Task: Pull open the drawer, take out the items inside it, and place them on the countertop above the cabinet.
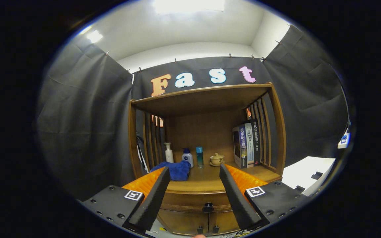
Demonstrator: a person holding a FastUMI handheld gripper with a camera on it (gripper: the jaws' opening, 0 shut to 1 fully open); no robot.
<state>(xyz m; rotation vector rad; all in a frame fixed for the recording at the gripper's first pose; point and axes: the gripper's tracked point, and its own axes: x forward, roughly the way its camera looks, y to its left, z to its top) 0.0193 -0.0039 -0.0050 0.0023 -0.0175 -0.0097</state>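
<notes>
Gripper [194, 173] fingers spread wide, nothing held. Drawer [195, 201] shut, its dark knob [207, 207] between and below the fingertips. Countertop [207, 180] above holds a blue cloth [176, 170], a bottle [187, 157] (logo too small to read), books [246, 143] with Chinese spines.

Bright ceiling panels [189, 5] overhead pour white light down and blow out to pure glare, with a second smaller hot spot off to one side, while the black cloth walls [78, 132] soak it up and stay dim. The shelf top [203, 96] casts shade over the cabinet's recess, so the bottles [187, 157] and books [246, 142] sit in a warm, muted half-light, yet read sharp. The fisheye bows every straight edge outward toward the rim, where detail darkens and softens, and the spread-apart gripper [194, 195] looms large and slightly soft up close
</notes>
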